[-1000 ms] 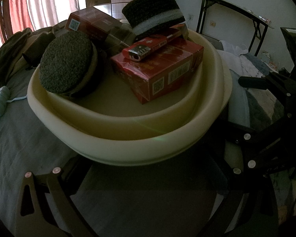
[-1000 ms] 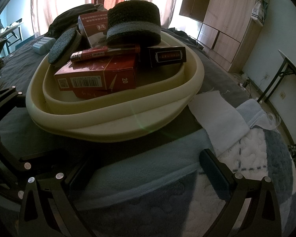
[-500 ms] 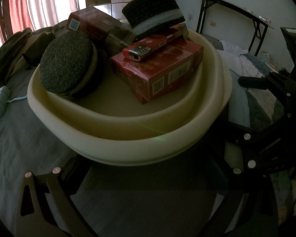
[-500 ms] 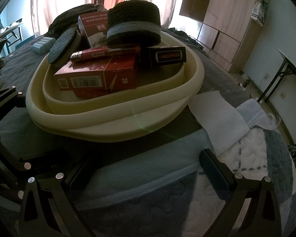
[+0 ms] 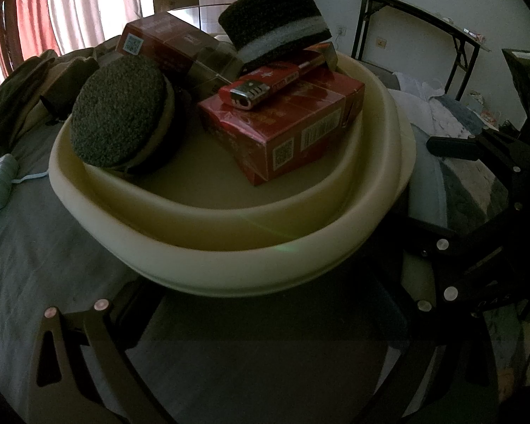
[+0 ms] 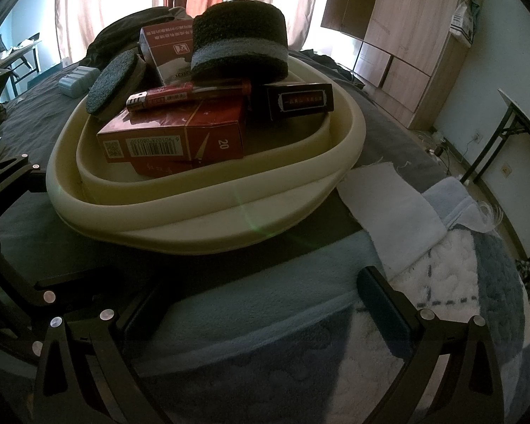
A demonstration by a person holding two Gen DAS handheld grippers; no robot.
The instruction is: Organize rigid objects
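In cream oval basin (image 5: 229,258), glossy cartons, coarse sponges

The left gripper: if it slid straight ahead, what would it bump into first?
Probably the outer wall of the cream oval plastic basin, which fills the gap ahead of the open left gripper. The red cardboard box sits further in, behind that rim; depth is uncertain.
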